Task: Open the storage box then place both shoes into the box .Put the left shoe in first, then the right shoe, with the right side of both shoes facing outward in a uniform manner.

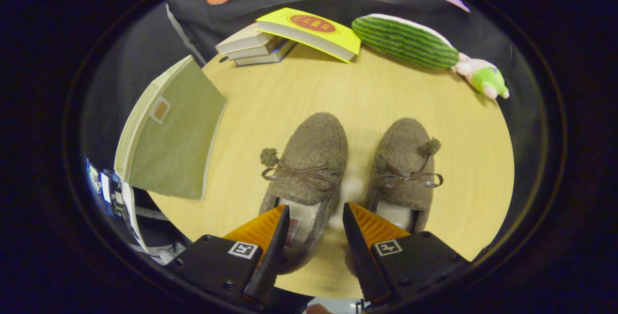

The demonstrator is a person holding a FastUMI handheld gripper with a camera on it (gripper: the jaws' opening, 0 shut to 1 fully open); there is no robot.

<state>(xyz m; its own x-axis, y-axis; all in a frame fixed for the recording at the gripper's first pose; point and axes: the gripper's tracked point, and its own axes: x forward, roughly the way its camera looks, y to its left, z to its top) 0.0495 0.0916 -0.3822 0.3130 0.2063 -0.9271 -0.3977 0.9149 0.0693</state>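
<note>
Two brown fuzzy slippers with bows and pompoms lie side by side on the round wooden table [299, 92], toes pointing away from me. The left shoe [311, 154] and the right shoe [405, 164] sit just ahead of my fingers, with their heel ends under the fingertips. My gripper [316, 215] is open above them; the gap between its fingers spans the left shoe's right side wall and the bare strip of table between the shoes. Nothing is held. The green fabric storage box [169, 135] with a pale rim stands to the left of the shoes, its lid shut.
Beyond the shoes, a stack of books [256, 46] with a yellow book [311, 31] leaning on it lies at the table's far side. A watermelon-patterned plush [405, 41] and a small pink and green toy [485, 77] lie to the far right.
</note>
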